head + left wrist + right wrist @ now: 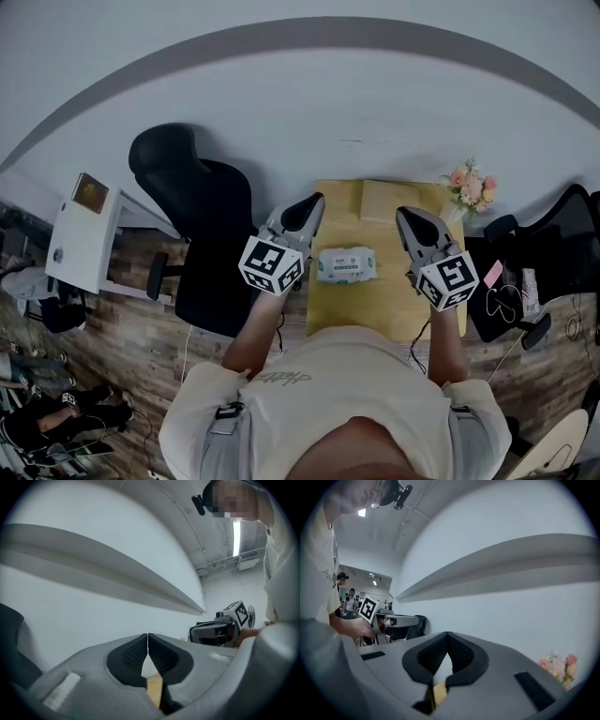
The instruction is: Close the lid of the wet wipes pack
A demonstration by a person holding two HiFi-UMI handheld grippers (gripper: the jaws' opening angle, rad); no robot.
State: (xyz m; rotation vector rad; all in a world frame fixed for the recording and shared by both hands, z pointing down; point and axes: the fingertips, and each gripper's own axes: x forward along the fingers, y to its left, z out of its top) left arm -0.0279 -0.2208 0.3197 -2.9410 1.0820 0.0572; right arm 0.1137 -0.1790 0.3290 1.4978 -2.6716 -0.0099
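While both tools hover above the table (375, 309), neither touches the pack, so the closing looks not yet begun. The left gripper (314, 201) has its jaws pressed together on nothing, and the right gripper (404, 216) is likewise closed and empty; both aim at the wall (375, 112), not downward. Between them, the wet wipes pack (347, 264) lies flat near the table's middle, its lid too small to read as raised or down. Flowers (472, 186) stand at the far right corner.
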